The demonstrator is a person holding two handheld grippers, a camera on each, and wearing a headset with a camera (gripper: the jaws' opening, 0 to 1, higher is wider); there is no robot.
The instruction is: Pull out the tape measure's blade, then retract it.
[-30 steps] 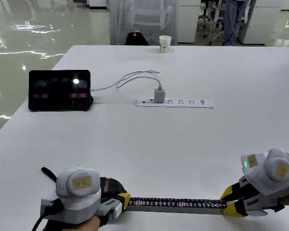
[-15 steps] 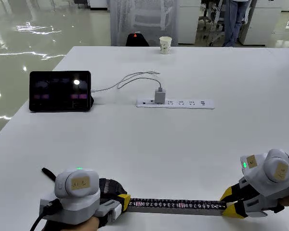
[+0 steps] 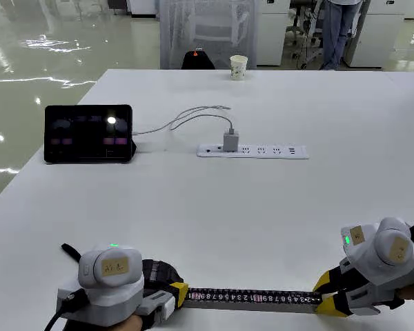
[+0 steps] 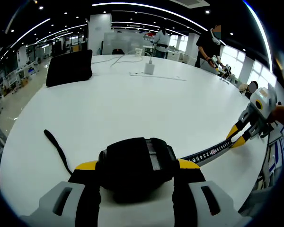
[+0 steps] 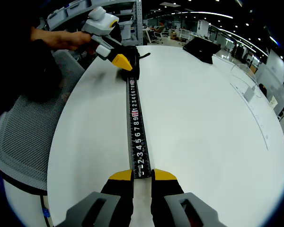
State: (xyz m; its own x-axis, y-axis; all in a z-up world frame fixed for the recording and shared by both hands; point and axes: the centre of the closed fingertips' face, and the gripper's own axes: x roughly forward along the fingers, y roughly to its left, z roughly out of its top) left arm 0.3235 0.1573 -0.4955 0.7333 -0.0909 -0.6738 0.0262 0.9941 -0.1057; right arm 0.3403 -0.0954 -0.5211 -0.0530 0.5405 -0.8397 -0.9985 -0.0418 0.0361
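The black tape measure case [image 3: 163, 274] lies at the near edge of the white table [image 3: 214, 207], and my left gripper [image 3: 167, 295] is shut on it; the yellow-tipped jaws clamp both sides of the case [image 4: 137, 163]. The dark numbered blade [image 3: 252, 298] runs flat along the table to the right. My right gripper [image 3: 324, 296] is shut on its end. In the right gripper view the blade [image 5: 136, 127] stretches from the right gripper [image 5: 142, 176] away to the case [image 5: 134, 59] and the left gripper [image 5: 114, 56].
A dark tablet [image 3: 88, 133] stands at the left. A white power strip [image 3: 255, 149] with a charger and cables lies mid-table, and a paper cup [image 3: 239, 66] stands at the far edge. The case's black strap [image 3: 71, 252] trails left. A person stands beyond the table.
The head view has shifted a little. Both grippers and the drawn-out blade stand much as before.
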